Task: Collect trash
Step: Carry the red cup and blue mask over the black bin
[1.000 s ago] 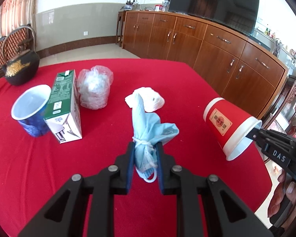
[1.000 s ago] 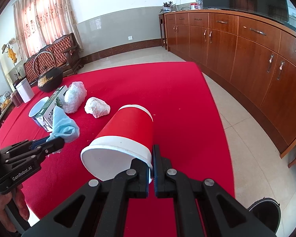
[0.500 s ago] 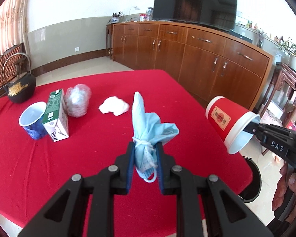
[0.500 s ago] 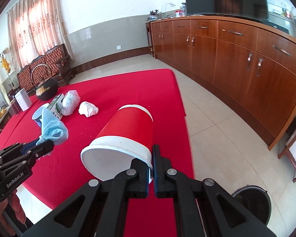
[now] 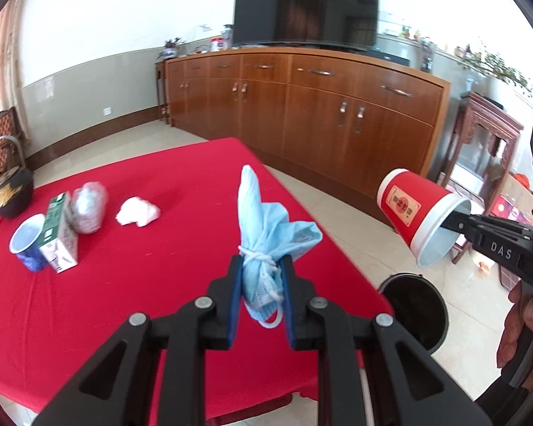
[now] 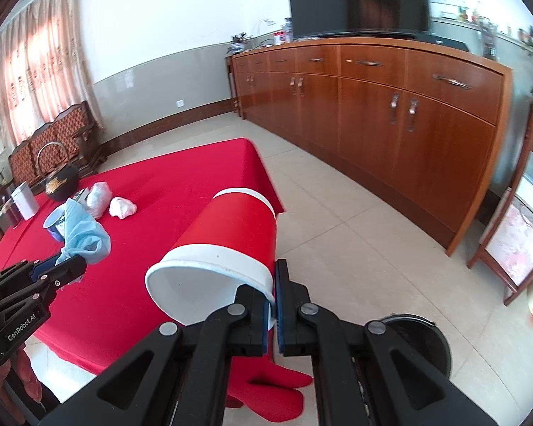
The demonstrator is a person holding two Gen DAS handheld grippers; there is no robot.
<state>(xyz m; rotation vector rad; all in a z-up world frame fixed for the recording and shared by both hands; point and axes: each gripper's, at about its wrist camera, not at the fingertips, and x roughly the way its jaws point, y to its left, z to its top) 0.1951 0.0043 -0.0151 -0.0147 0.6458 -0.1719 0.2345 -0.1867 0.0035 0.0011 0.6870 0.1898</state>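
Observation:
My left gripper (image 5: pixel 261 277) is shut on a bundled light-blue face mask (image 5: pixel 266 227), held up over the near right part of the red table (image 5: pixel 124 284). My right gripper (image 6: pixel 272 294) is shut on the rim of a red paper cup (image 6: pixel 231 234), which lies tilted with its white mouth toward me. In the left wrist view the red paper cup (image 5: pixel 412 213) hangs past the table's right edge, above a black trash bin (image 5: pixel 415 305) on the floor. The same trash bin (image 6: pixel 419 337) shows low in the right wrist view.
On the table's far left stand a blue cup (image 5: pixel 26 248), a green-and-white carton (image 5: pixel 58 238), a wad of clear plastic (image 5: pixel 89 209) and crumpled white paper (image 5: pixel 136 211). A dark kettle (image 5: pixel 10 191) sits behind them. A long wooden sideboard (image 5: pixel 319 120) lines the wall.
Both grippers have pulled back and risen away from the table, carrying mask and cup toward its right edge. The floor and the black bin have come into view.

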